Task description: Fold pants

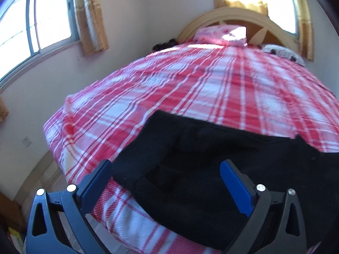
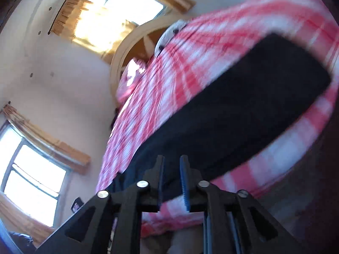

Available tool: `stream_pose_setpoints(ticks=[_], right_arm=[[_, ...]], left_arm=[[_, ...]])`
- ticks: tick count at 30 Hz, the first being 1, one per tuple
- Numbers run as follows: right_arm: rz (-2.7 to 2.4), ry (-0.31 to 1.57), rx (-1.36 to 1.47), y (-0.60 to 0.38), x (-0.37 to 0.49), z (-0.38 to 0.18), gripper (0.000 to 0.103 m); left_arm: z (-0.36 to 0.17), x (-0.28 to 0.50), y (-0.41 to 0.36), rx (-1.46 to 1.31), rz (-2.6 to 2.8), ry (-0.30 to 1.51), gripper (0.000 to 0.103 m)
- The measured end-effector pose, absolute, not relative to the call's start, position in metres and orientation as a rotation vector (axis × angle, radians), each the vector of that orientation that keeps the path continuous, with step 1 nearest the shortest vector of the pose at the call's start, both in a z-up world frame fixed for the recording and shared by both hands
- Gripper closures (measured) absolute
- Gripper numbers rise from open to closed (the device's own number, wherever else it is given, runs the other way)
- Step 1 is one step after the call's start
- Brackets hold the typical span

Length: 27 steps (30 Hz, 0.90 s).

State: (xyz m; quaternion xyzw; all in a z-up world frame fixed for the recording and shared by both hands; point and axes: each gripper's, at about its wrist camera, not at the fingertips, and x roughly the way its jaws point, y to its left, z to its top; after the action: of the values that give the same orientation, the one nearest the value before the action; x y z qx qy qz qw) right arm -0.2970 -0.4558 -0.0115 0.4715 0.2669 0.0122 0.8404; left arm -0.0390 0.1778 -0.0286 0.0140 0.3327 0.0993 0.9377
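Black pants [image 1: 190, 169], a matte, finely textured knit, lie in a folded band along the near edge of the bed [image 1: 169, 84], running from the near-left corner toward the right side; in the right wrist view the same garment shows as a long, round-cornered slab, blurred. Bedspread: woven cotton-like plaid in red, pink and white, lightly rippled, draping over the near edge. Left gripper [image 1: 165, 182]: black plastic arms with silver screw heads and flat blue pads, jaws spread wide, one finger over the plaid near the left corner, the other over the black cloth, nothing clamped. Right gripper [image 2: 172, 177]: black frame, ribbed blue pads, jaws parted by a narrow gap above the near end of the pants, no cloth seen between them. At the head end, an arched pale wooden headboard [image 1: 233, 17] with spoke-like cut-outs, a pink patterned pillow [image 1: 220, 33] and a white-and-dark cushion [image 1: 281, 51] at the far right corner. Windows [image 1: 31, 21] with grey metal frames and tan curtains [image 1: 93, 17]
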Motion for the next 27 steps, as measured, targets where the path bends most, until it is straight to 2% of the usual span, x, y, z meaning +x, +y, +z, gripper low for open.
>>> stream_pose_setpoints(ticks=[2, 4, 11, 19, 21, 22, 27], right_arm=[[0.048, 0.573, 1.047, -0.442, -0.290, -0.030, 0.064], [0.064, 0.583, 1.085, -0.434, -0.281, -0.046, 0.059], [0.012, 0.577, 1.119, -0.428, -0.266, -0.064, 0.059], [-0.038, 0.457, 1.092, -0.427, -0.256, -0.064, 0.060], [-0.031, 0.455, 1.074, -0.426, -0.252, -0.061, 0.089], [-0.019, 0.469, 1.059, -0.427, -0.252, -0.058, 0.099], [0.007, 0.490, 1.013, -0.432, -0.267, -0.028, 0.099]], left_arm=[[-0.026, -0.047, 0.166, 0.038, 0.130, 0.662, 0.000], [-0.025, -0.057, 0.152, 0.042, 0.014, 0.659, 0.000], [-0.028, -0.080, 0.104, 0.074, -0.225, 0.642, 0.000], [-0.034, -0.090, 0.077, 0.121, -0.327, 0.672, 0.000], [-0.033, -0.091, 0.078, 0.131, -0.320, 0.665, 0.000], [-0.033, -0.091, 0.079, 0.128, -0.316, 0.664, 0.000], [-0.033, -0.085, 0.081, 0.108, -0.309, 0.678, 0.000]])
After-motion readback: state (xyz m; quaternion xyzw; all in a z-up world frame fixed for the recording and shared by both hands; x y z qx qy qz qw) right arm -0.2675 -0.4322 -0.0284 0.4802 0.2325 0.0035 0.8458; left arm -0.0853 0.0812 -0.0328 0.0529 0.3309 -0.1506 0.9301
